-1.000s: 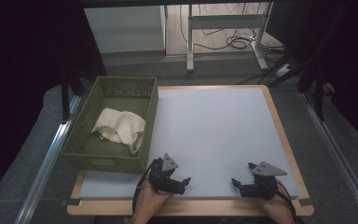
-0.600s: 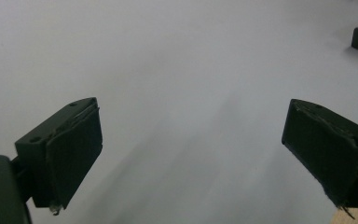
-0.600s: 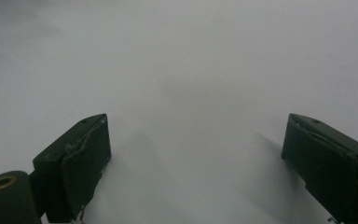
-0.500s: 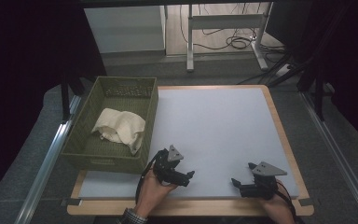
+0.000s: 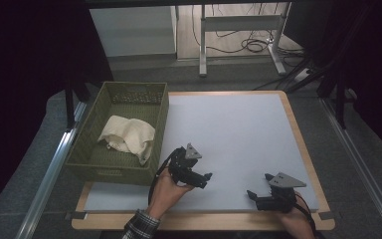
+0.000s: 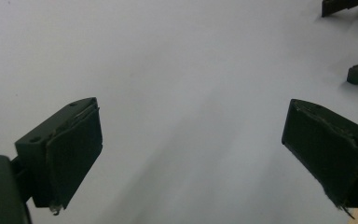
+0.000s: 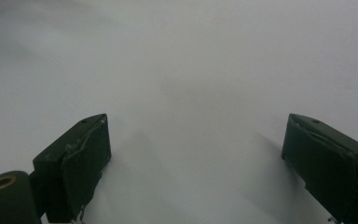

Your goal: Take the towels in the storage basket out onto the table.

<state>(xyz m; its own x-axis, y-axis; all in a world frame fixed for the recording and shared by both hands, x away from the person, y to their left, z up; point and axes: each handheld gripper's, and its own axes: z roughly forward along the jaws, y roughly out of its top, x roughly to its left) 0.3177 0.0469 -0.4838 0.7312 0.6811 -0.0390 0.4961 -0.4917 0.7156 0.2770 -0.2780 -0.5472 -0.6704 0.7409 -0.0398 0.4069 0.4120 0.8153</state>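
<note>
Both my tools gape wide with nothing held: left tool (image 5: 205,178) lifted above the desk (image 5: 238,129) beside the basket (image 5: 92,159), where the cloth (image 5: 127,137) lies; right tool (image 5: 251,195) low at the near edge.

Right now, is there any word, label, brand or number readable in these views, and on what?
None. The olive-green woven basket, the crumpled cream cloth in it, the white wood-edged table top and both black hand-held grippers, left and right, bear no readable print.
</note>
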